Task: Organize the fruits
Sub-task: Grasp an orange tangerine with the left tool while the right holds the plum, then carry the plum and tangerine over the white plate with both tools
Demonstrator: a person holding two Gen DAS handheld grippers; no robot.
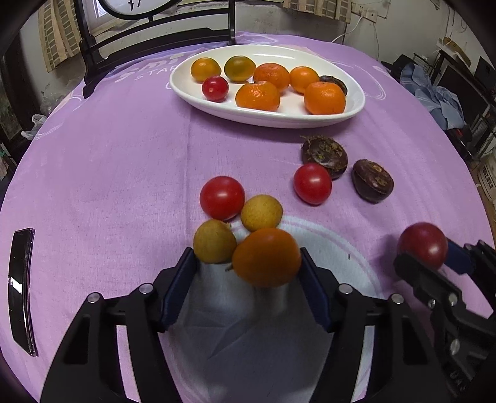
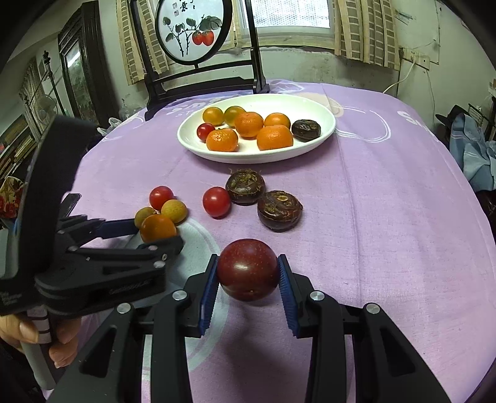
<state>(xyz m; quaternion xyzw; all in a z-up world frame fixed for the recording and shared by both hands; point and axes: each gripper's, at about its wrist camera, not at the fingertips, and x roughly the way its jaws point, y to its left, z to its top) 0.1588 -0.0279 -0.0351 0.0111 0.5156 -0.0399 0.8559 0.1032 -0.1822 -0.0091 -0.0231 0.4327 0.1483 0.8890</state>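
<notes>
A purple cloth (image 2: 372, 201) covers the table. A dark-framed painted screen (image 2: 193, 29) stands at its far edge; a phone (image 1: 21, 291) lies at the left.

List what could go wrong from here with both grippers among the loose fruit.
1. The left gripper straddles the orange while a yellow fruit sits against its left finger; closing may nudge that fruit and the tomato behind it into a roll.
2. The right gripper holds the round dark red fruit only at its sides; it may slip out on the way to the plate.
3. The plate is crowded, so a dropped fruit may knock others.
</notes>
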